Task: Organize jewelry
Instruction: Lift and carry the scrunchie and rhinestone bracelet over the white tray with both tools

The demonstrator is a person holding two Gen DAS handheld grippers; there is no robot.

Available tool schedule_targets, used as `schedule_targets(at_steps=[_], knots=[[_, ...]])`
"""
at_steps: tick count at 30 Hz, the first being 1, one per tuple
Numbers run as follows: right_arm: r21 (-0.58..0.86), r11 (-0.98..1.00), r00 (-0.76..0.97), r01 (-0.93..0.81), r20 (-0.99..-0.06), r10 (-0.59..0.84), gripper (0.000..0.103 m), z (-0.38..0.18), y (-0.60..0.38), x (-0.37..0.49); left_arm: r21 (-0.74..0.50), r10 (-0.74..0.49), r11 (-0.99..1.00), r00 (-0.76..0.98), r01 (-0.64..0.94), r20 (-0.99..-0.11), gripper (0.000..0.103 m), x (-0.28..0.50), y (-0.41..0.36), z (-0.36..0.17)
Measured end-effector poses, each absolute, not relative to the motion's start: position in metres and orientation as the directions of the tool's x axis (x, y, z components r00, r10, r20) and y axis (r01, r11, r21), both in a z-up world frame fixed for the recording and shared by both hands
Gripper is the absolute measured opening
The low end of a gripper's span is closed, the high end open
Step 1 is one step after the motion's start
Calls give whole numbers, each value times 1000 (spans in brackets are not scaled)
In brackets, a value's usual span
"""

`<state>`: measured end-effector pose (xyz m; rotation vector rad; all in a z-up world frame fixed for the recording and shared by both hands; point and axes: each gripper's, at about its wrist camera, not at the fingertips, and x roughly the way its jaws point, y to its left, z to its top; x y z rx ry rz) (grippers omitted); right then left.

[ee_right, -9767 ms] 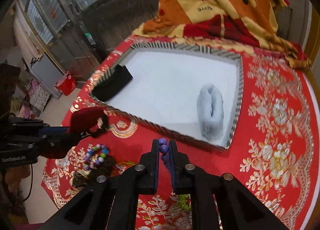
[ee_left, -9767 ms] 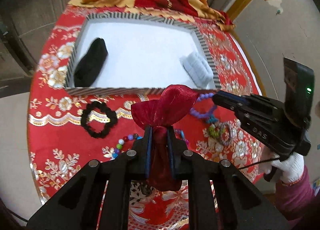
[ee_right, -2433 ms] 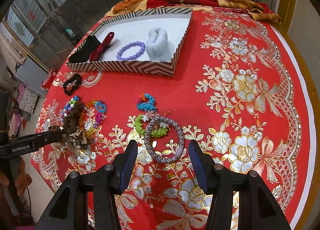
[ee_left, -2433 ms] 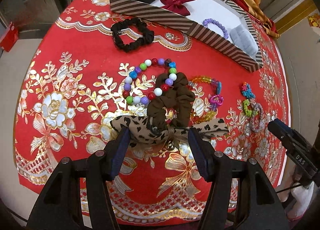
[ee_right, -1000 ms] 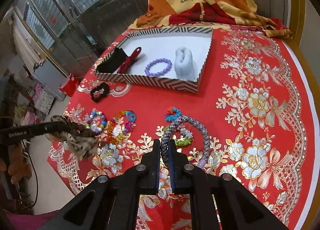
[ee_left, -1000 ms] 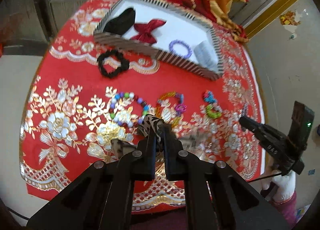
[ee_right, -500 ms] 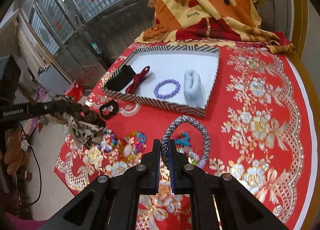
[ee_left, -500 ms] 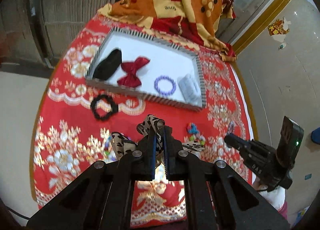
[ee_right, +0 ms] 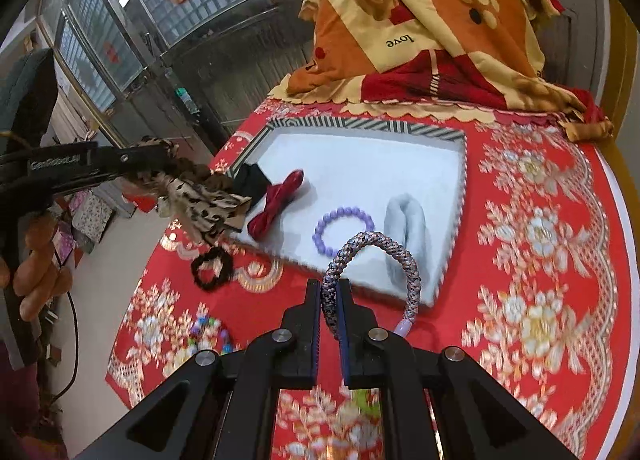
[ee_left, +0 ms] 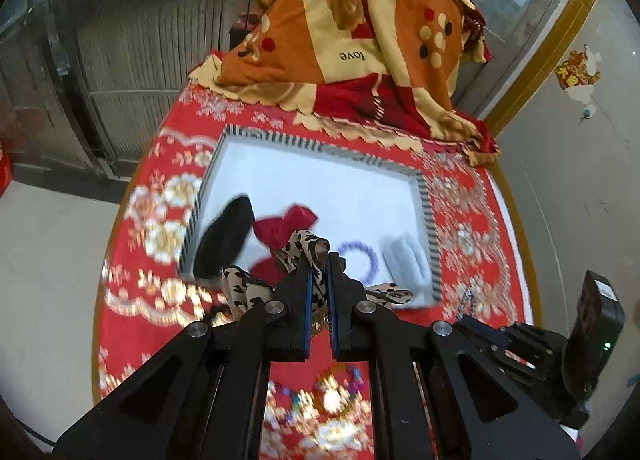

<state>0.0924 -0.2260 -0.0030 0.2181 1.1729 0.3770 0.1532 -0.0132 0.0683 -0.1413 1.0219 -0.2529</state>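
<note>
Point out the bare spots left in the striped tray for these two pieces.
The far half of the tray is bare white, behind the red bow, purple bead bracelet and grey scrunchie. A smaller gap lies between bow and bracelet. The near-left corner is crowded by the black item.

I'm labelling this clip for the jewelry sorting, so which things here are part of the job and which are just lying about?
Part of the job:
- leopard-print bow, in the left gripper
- braided bracelet, in the right gripper
- striped box
- purple bead bracelet
- red bow
- black scrunchie

Lying about:
- orange blanket
- red tablecloth
</note>
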Motion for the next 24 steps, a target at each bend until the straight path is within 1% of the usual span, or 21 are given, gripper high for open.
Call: schedule_targets(at_steps=[7, 14, 18, 24], knots=[[347, 923, 327, -167, -863, 384, 7, -15, -216, 138, -195, -240, 971, 490, 142, -838, 5, 213, -14, 55], [323, 932, 310, -162, -880, 359, 7, -31, -207, 181, -194, -241, 970, 478, 147, -844, 5, 265, -15, 39], [312, 936, 290, -161, -892, 347, 7, -44, -202, 202, -215, -256, 966, 470, 140, -845, 5, 296, -12, 28], [297, 940, 234, -167, -915, 330, 7, -76, -190, 228, -219, -248, 969, 450, 116, -858, 5, 330, -1, 0]])
